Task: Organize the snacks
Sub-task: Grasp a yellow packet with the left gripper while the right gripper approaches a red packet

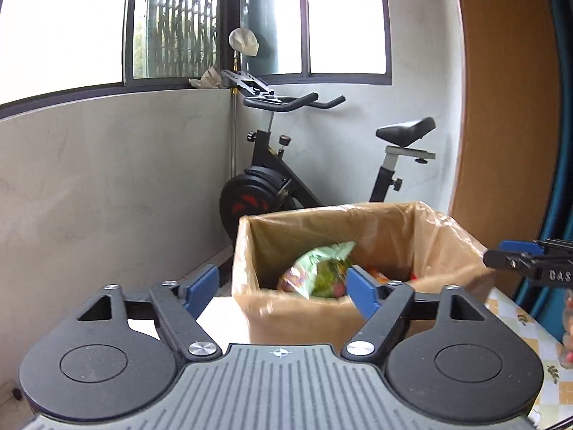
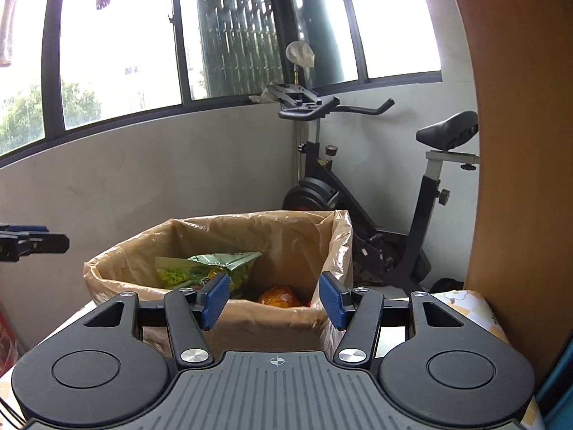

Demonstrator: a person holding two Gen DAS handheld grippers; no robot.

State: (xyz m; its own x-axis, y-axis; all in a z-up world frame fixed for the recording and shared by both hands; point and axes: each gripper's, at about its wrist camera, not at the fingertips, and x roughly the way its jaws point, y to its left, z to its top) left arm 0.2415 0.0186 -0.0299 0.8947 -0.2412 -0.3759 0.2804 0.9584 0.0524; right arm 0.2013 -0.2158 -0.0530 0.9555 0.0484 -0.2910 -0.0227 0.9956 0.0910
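With the green snack bag (image 2: 215, 268) and an orange packet (image 2: 279, 295) already in the lined box (image 2: 286, 319) at the table's far edge, both the left gripper (image 1: 283, 286) and right gripper (image 2: 274, 299) hover with jaws apart and empty, and whether more snacks remain cannot be told

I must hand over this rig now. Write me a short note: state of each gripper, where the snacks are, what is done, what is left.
Left gripper: jaws open, nothing held.
Right gripper: jaws open, nothing held.
Both point at the lined cardboard box.
Green snack bag lies inside the box, left side; orange snack pack lies lower beside it.
Done: at least two snacks are in the box.
Left: cannot tell; no loose snack shows clearly.
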